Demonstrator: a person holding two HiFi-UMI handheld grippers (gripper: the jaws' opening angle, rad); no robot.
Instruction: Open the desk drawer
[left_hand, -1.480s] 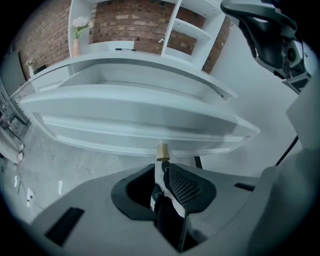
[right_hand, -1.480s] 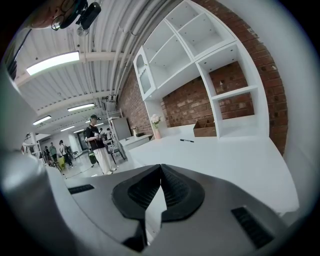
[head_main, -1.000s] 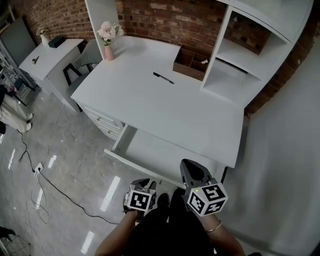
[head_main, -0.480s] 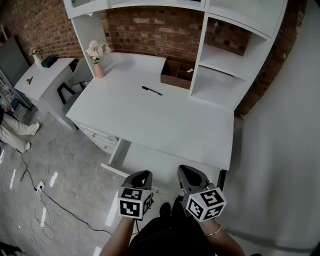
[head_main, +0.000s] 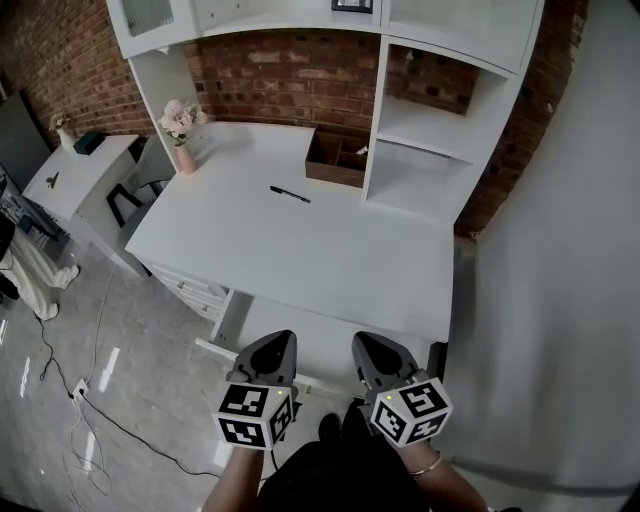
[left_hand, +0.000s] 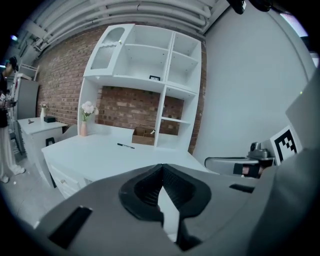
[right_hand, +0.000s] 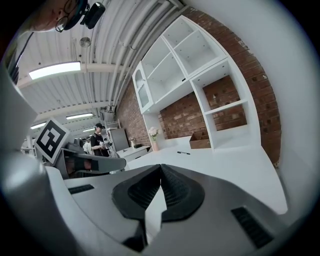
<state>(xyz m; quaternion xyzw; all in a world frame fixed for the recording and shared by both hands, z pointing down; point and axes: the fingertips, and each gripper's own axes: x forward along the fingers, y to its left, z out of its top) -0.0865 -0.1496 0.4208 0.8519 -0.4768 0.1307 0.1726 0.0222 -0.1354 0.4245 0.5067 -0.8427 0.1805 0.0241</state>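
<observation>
**Left gripper raised and closed, drawer standing open**

Since a second ago the left gripper (head_main: 272, 345) has come up from low by the drawer front to sit level with its partner, and its jaws have closed. Its own view (left_hand: 161, 172) shows the pads meeting at the tips with nothing between them. The hand holds it pointing forward and slightly downward at the desk (head_main: 300, 250).

The drawer (head_main: 315, 338) lies just ahead of and below both sets of jaw tips. It is pulled out from under the desktop toward the person, and its long axis runs across in line with the desk's front edge.

The right gripper (head_main: 375, 347) is just beside the left, parallel to it and aimed the same way. Its jaws are also together and empty (right_hand: 160, 172).

Well beyond both grippers, a pen (head_main: 290, 194) lies on the desktop.
</observation>
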